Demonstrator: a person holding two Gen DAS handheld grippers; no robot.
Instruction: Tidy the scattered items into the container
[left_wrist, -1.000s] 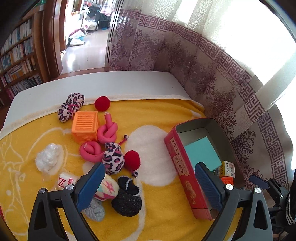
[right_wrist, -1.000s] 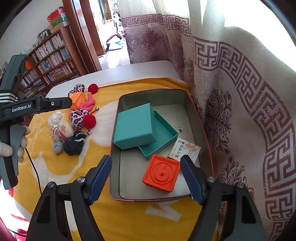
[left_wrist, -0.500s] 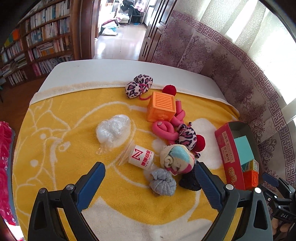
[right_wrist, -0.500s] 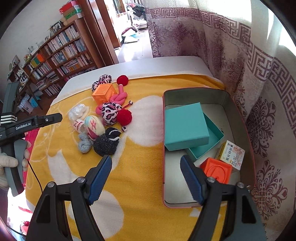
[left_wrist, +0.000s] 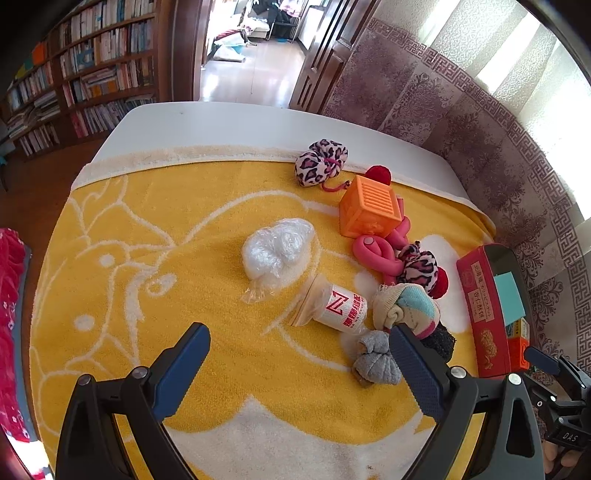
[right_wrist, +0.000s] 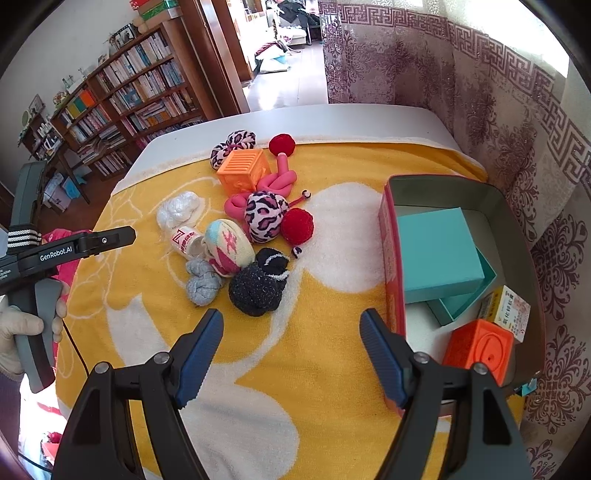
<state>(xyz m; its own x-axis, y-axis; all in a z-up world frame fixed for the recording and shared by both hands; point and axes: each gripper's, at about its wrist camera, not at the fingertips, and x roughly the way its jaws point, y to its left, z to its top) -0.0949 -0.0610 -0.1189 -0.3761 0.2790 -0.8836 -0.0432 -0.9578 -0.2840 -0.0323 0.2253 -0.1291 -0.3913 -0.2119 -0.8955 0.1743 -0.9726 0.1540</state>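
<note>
Scattered items lie on a yellow blanket: an orange cube (left_wrist: 370, 211), a clear plastic bag (left_wrist: 277, 250), a white bottle (left_wrist: 338, 307), a grey sock knot (left_wrist: 375, 358), a striped sock ball (right_wrist: 229, 246), a black sock ball (right_wrist: 259, 282) and leopard pompoms (right_wrist: 265, 216). The red tin (right_wrist: 392, 251) at right holds a teal box (right_wrist: 437, 254) and an orange cube (right_wrist: 479, 349). My left gripper (left_wrist: 300, 354) hovers open just short of the bottle. My right gripper (right_wrist: 291, 339) is open, empty, between the black sock ball and the tin.
A pink foam twist (left_wrist: 380, 251) and red pompoms (right_wrist: 297, 226) lie among the pile. The white table edge (left_wrist: 229, 127) shows beyond the blanket. A curtain (right_wrist: 509, 122) hangs behind the tin. Bookshelves (right_wrist: 122, 99) stand at far left. A gloved hand (right_wrist: 22, 328) holds the left gripper.
Both views have swung left. The left gripper now faces the plastic bag and bottle instead of the tin. The right gripper has left the tin and now looks at the pile.
</note>
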